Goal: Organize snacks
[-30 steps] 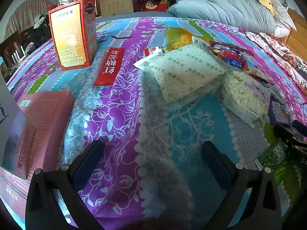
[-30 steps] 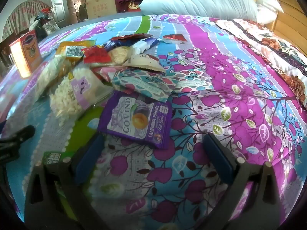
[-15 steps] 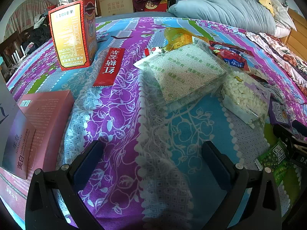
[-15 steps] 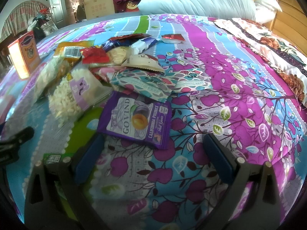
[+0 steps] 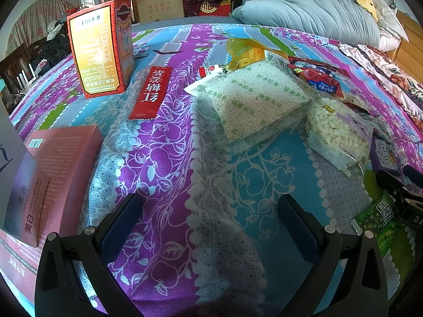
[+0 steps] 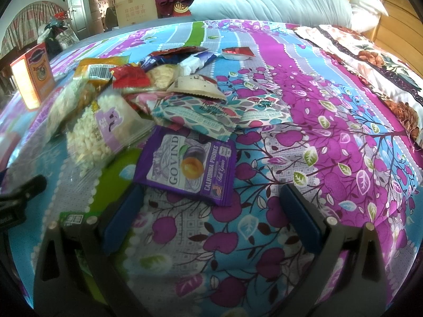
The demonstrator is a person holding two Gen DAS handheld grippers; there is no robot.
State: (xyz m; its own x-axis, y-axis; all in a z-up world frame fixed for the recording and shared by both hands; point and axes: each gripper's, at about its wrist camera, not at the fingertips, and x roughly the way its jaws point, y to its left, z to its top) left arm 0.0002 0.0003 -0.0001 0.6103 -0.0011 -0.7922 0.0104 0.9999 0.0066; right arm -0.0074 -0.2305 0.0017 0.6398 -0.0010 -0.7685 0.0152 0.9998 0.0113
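1. Left tool [image 5: 208,211] is hovering with its jaws spread wide and nothing between them; only the bedspread [image 5: 169,158] is showing in the gap.
2. Right tool [image 6: 211,206] is likewise standing open and empty, low over the bed.
3. Task items are lying scattered on the bed, not yet sorted. Purple prune packet [image 6: 186,167] is sitting just ahead of the right tool, nearer its left finger, overlapped at its far edge by the teal patterned packets [image 6: 195,115].
4. Clear bag of white pellets [image 5: 253,100] is lying ahead of the left tool and slightly to its right, near but not touching; puffed-snack bag [image 5: 338,134] is further right. Red sachet [image 5: 152,92] is ahead-left, with the upright red-and-yellow box [image 5: 101,50] beyond it and the pink box [image 5: 53,169] close at the left.
5. Judgement: the step in hand is probably the right tool taking the prune packet (nearest, mostly free).
6. To do it well: shift left to centre the packet, come in low, pinch the free near edge, and lift only after it is sliding clear of the teal packets.
7. Risk: the thin, flat packet may let the fingers bunch the bedspread instead.
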